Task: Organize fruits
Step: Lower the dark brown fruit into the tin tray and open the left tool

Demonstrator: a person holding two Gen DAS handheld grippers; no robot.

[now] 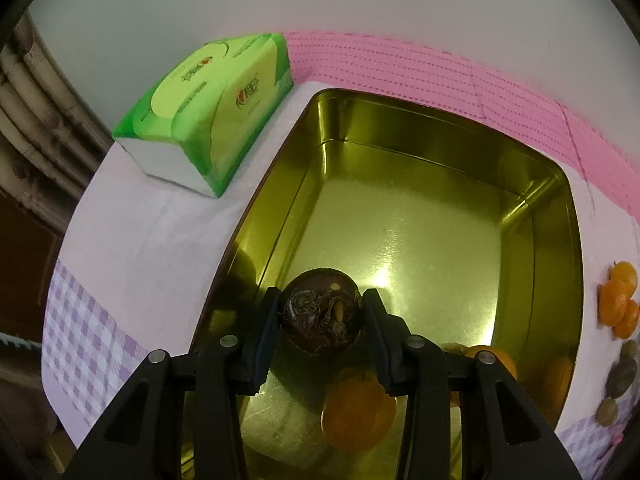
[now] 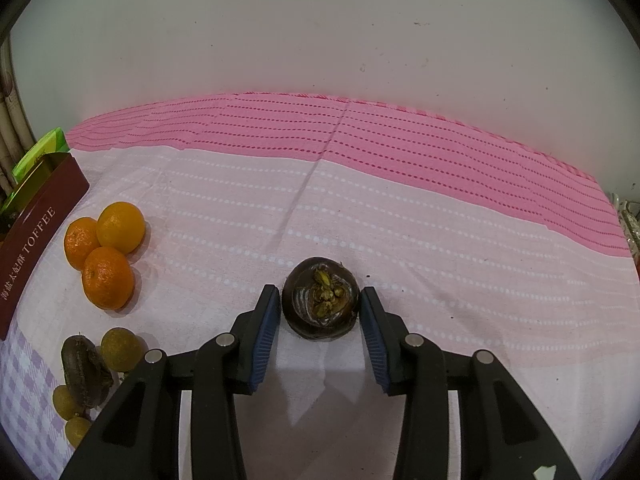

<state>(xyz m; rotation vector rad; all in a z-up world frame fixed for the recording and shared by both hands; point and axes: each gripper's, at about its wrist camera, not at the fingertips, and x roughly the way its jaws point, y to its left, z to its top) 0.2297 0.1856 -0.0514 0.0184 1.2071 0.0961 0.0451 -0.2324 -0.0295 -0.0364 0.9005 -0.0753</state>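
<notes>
Two dark, husk-crowned water chestnuts (image 1: pixel 320 312) (image 2: pixel 320 303)

Plain white wall (image 2: pixel 320 40), pink cloth-covered table (image 2: pixel 400 220), pipes (image 1: pixel 24 120) at left

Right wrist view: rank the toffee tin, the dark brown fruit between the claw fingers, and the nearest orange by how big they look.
1. toffee tin, largest though cut off at the edge.
2. dark brown fruit and nearest orange: too alike to rank.

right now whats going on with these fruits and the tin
The left gripper holds a dark brown fruit over the gold tin, which already has oranges in it. The right gripper is open around a second brown fruit on the cloth. Three oranges and small fruits wait beside the tin.
</notes>
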